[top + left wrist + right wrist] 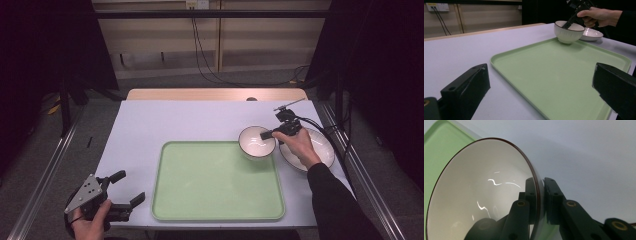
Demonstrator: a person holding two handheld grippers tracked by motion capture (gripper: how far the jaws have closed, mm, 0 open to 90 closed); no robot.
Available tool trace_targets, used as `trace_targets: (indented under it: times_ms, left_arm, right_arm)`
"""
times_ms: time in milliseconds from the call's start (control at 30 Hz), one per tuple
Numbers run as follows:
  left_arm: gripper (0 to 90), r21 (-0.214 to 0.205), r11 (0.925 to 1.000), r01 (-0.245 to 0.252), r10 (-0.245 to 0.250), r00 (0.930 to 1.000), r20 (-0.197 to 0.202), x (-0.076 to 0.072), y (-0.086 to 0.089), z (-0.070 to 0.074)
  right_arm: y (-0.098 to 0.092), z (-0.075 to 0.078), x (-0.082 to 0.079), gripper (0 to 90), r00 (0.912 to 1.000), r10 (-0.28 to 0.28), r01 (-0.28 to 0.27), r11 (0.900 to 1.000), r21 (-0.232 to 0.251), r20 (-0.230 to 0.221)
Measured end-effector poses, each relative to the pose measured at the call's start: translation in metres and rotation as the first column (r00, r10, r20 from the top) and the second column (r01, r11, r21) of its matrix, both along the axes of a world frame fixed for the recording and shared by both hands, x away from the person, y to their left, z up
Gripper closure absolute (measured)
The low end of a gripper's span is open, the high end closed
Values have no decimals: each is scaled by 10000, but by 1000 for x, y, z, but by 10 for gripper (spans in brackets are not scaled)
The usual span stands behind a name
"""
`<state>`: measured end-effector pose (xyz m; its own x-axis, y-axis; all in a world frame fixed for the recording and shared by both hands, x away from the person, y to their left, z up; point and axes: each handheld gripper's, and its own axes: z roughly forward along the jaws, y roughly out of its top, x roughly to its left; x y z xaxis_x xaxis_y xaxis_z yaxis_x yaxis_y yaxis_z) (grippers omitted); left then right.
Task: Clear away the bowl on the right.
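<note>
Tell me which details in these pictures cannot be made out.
- Plate: in the high view the right hand covers part of it.
- Whether the bowl touches the tray or hangs above it: unclear in the high view and the left gripper view.
- Bowl's outer wall: in the right gripper view the fingers hide it.

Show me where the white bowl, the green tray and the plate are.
white bowl (256,145), high view, inner bottom.
green tray (215,185), high view, bare floor.
plate (325,150), high view, right rim.

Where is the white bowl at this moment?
In the high view, the white bowl is at the green tray's far right corner, beside the plate, its rim pinched by the right claw.
</note>
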<state>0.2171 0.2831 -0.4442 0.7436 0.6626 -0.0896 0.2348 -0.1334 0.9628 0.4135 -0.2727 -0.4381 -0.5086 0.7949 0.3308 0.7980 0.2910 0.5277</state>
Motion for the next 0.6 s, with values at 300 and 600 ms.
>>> trace_targets:
  times_ms: [300,600]
  left_arm:
    - [11,-33,10000,-11,11,10000,-9,0,0,0]
    - [11,-26,10000,-3,3,10000,6,0,0,0]
  right_arm:
    - [2,-2,-1,822,10000,16,-16,9999,-111,-44]
    - [2,-7,1,822,10000,-32,31,9999,-129,-94]
